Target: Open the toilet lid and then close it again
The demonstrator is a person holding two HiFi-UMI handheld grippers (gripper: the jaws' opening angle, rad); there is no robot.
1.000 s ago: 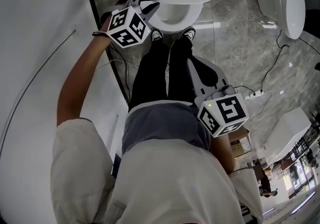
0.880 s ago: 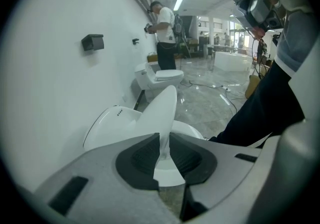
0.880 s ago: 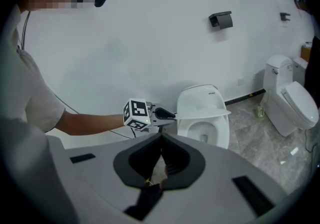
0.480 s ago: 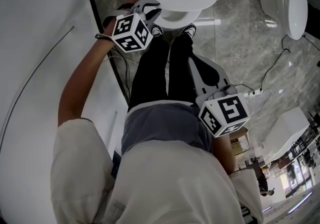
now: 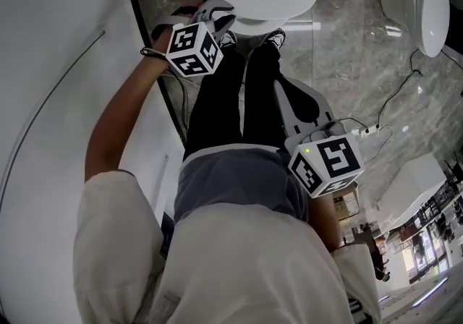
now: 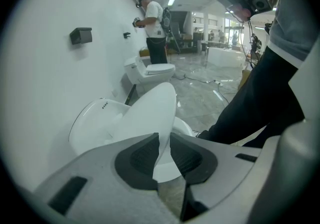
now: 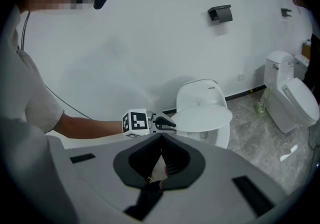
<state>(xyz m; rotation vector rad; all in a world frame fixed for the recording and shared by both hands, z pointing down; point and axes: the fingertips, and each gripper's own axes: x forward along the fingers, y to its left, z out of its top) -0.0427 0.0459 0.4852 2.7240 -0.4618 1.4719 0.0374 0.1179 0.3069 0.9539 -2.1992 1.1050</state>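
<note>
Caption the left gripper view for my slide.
Left gripper, jaws just easing open, with the edge of the half-raised toilet lid between them.

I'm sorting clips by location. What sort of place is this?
Probably a bathroom-fixture showroom or test hall, not a home bathroom: the near toilet and a second toilet stand unpartitioned along one white wall, on a polished stone floor.

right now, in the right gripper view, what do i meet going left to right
sleeve, forearm, left claw, toilet lid (its edge between that claw's jaws, which have just been opening), second toilet
</note>
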